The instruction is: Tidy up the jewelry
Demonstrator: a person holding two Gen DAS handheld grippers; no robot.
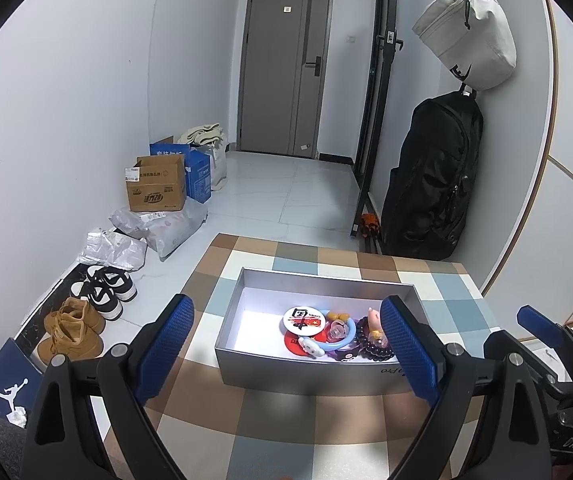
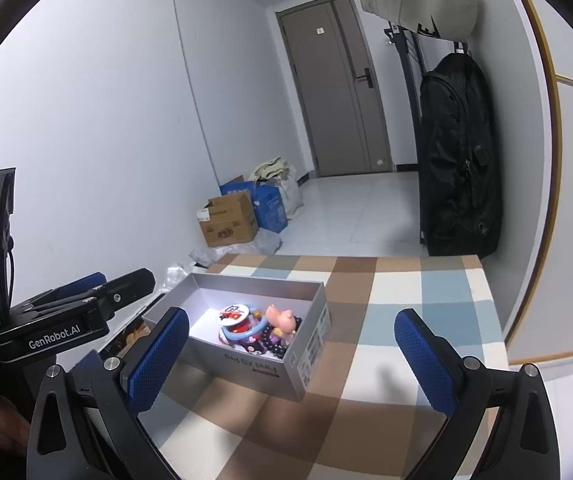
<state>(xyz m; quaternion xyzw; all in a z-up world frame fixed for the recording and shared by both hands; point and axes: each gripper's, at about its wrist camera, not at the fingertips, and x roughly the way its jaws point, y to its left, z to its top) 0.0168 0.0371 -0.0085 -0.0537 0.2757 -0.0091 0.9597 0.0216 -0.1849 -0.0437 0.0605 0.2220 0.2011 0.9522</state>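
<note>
Glossy dark bead bracelet [image 1: 370, 346], at 3 o'clock in the box [image 1: 230, 312], looked slippery; I'd pinch its strand. Both my grippers, left gripper [image 1: 286, 350] and right gripper [image 2: 292, 360], hung released.

A box [image 1: 306, 376] is set on the worktop [image 1: 246, 420], nearer its far edge. A badge [image 1: 303, 318], a ring [image 1: 340, 336], a bead bracelet [image 1: 370, 346] and a figurine [image 1: 373, 316] are gathered in the box's near right corner.

Box [image 1: 298, 368] open on top, trinkets [image 1: 326, 334] crowd its right end; left end bare. Bench [image 2: 426, 320] right of box bare.
</note>
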